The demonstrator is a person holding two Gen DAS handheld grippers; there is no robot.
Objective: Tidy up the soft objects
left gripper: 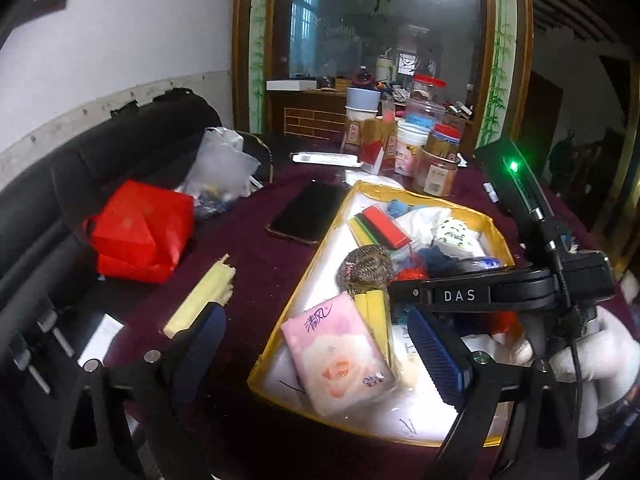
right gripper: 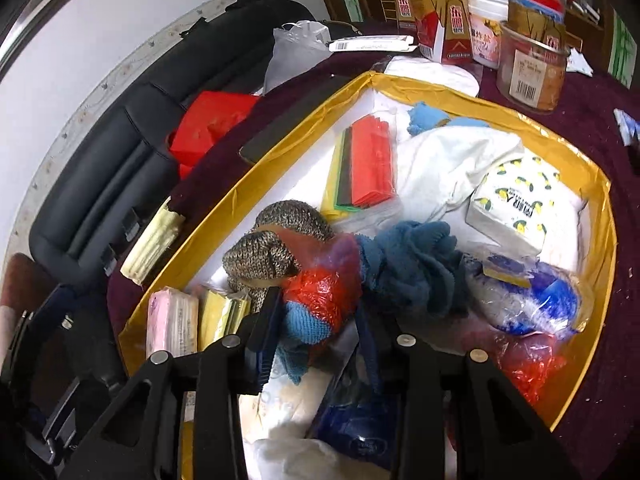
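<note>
Maroon tablecloth [left gripper: 256, 272], R tongs [right gripper: 320, 320] tilted, maybe gripping.

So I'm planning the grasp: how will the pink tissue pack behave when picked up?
The pink tissue pack is probably light and squashy, since it looks like soft tissues. Its glossy wrap may slip between pads. It lies flat in the box, so rolling seems unlikely.
</note>
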